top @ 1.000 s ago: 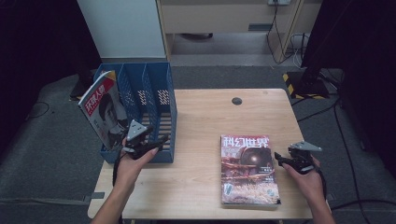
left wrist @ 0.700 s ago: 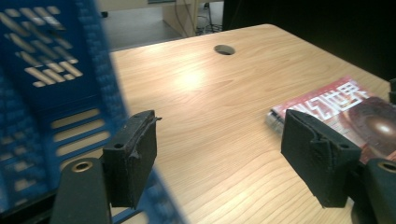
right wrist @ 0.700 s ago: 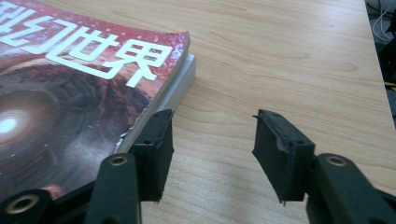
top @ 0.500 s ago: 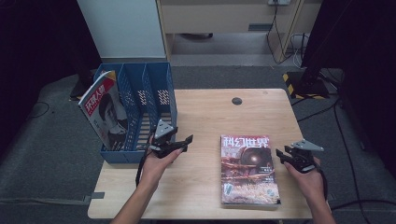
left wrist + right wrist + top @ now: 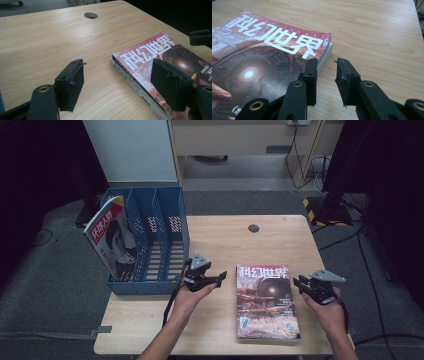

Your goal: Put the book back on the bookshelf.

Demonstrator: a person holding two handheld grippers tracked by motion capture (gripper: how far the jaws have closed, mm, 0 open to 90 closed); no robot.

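A stack of magazines (image 5: 267, 300) with a red cover lies flat on the right half of the wooden table (image 5: 225, 240). My left gripper (image 5: 219, 280) hovers just left of the stack, jaws wide open with nothing between them (image 5: 117, 68); the stack's corner (image 5: 150, 60) lies right ahead of it. My right gripper (image 5: 297, 283) sits at the stack's right edge. Its jaws (image 5: 325, 63) have just been closing to a narrow gap with nothing in it, beside the cover's corner (image 5: 262, 60). The right gripper's tip (image 5: 200, 37) also shows beyond the stack in the left gripper view.
A blue file holder (image 5: 167, 220) with three compartments stands at the table's left edge; a magazine (image 5: 110, 242) leans in its leftmost one. A round cable hole (image 5: 254, 228) lies at the table's far middle. Dark floor surrounds the table.
My left hand has moved right and a little down, from the front of the file holder toward the stack of magazines. The right hand has stayed at the stack's right edge.
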